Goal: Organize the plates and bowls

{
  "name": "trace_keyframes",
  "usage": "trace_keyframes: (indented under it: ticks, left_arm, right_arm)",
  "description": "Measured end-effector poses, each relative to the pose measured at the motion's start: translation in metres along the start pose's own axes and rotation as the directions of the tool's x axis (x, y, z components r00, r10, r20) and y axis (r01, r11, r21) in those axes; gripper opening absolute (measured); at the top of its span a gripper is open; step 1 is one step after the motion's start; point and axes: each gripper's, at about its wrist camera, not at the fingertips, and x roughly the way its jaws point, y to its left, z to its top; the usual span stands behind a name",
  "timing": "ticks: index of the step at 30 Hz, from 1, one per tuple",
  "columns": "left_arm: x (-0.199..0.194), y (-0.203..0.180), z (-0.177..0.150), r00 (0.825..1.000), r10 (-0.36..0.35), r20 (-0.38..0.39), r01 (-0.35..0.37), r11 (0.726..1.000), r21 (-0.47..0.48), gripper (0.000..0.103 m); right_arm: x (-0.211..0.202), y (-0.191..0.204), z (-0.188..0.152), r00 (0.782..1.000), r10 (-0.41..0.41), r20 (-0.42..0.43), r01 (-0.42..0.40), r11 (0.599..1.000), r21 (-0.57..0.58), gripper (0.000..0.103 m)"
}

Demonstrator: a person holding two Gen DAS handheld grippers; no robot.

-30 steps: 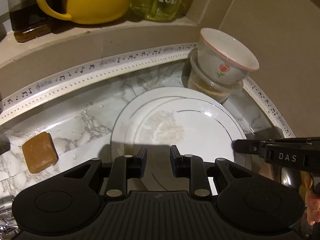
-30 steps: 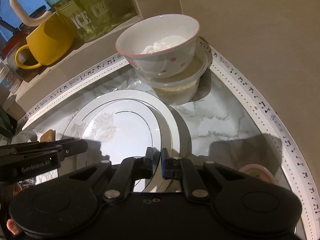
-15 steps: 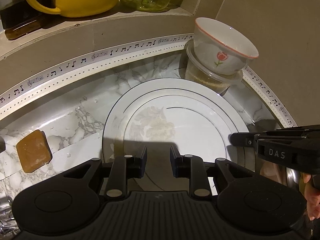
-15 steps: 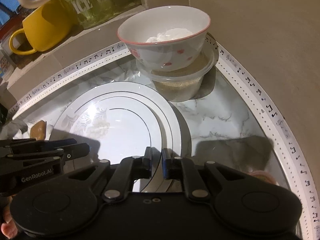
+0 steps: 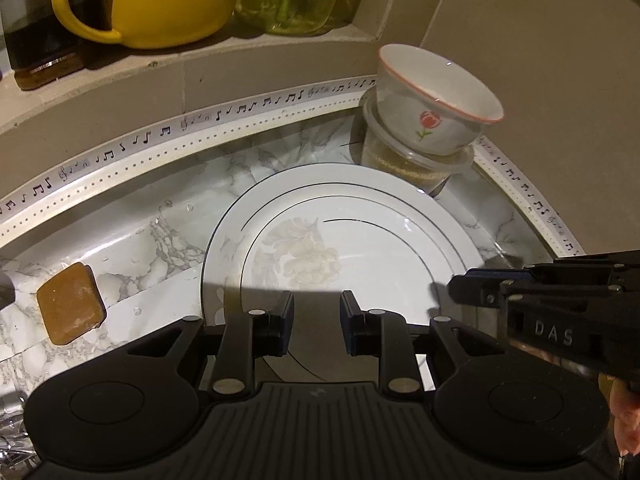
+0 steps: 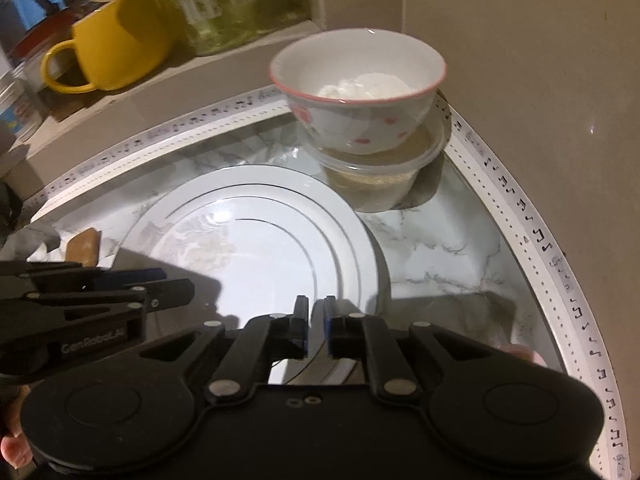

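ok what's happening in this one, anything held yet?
Nothing held that I can see. A person has both grippers over the near rim of the white plates on the marble counter. The left gripper has a gap with nothing between the fingers; the right gripper is nearly closed and just opening. The rose-print bowl sits on a plastic container in the corner, untouched.

A white plate [image 5: 380, 240] is showing grey rings and a faint leaf print; the white bowl [image 5: 436, 108] is wearing a pink rim and red flower; the mug [image 5: 160, 0] is glowing yellow.
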Motion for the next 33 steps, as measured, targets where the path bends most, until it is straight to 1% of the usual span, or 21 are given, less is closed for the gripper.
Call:
trace_keyframes:
  ticks: [2, 6, 13, 20, 22, 27, 29, 30, 31, 33]
  left_arm:
    - [-0.007, -0.003, -0.002, 1.0, 0.001, 0.009, -0.001, 1.0, 0.012, 0.024]
    - [-0.022, -0.01, -0.005, 1.0, 0.0, 0.03, -0.001, 1.0, 0.03, 0.024]
    - [-0.054, -0.022, -0.015, 0.998, -0.005, 0.062, 0.001, 0.998, 0.067, 0.024]
    - [-0.082, -0.035, -0.031, 0.996, -0.019, 0.087, 0.009, 0.994, 0.11, 0.025]
    - [-0.089, -0.037, -0.037, 0.995, -0.03, 0.09, 0.019, 0.993, 0.119, 0.028]
    - [-0.099, -0.038, -0.046, 0.995, -0.037, 0.091, 0.026, 0.992, 0.123, 0.03]
    - [-0.1, -0.036, -0.047, 0.995, -0.029, 0.09, 0.018, 0.993, 0.118, 0.036]
    - [-0.101, -0.034, -0.047, 0.995, -0.027, 0.092, 0.017, 0.993, 0.114, 0.049]
    - [-0.101, -0.032, -0.046, 0.995, -0.025, 0.097, 0.015, 0.994, 0.109, 0.065]
    - [-0.103, -0.027, -0.044, 0.993, -0.015, 0.12, 0.003, 0.995, 0.095, 0.073]
  right_arm:
    - [-0.006, 0.004, -0.002, 1.0, 0.008, 0.007, -0.008, 1.0, -0.009, 0.016]
    - [-0.023, 0.011, -0.009, 0.999, 0.008, 0.031, -0.008, 1.0, -0.027, 0.017]
    - [-0.057, 0.016, -0.023, 0.997, 0.026, 0.075, -0.025, 1.0, -0.01, 0.019]
    - [-0.094, 0.022, -0.046, 0.991, 0.022, 0.129, -0.023, 1.0, 0.007, 0.027]
    - [-0.103, 0.023, -0.053, 0.99, 0.023, 0.14, -0.026, 1.0, 0.016, 0.029]
    - [-0.116, 0.023, -0.066, 0.988, 0.013, 0.155, -0.016, 1.0, 0.023, 0.034]
    - [-0.118, 0.022, -0.066, 0.988, 0.004, 0.154, -0.007, 1.0, 0.025, 0.035]
    - [-0.118, 0.022, -0.066, 0.988, -0.002, 0.155, -0.001, 1.0, 0.025, 0.037]
    - [-0.118, 0.021, -0.064, 0.988, -0.006, 0.156, 0.002, 1.0, 0.027, 0.038]
    - [-0.117, 0.018, -0.06, 0.988, -0.008, 0.154, 0.002, 0.999, 0.034, 0.045]
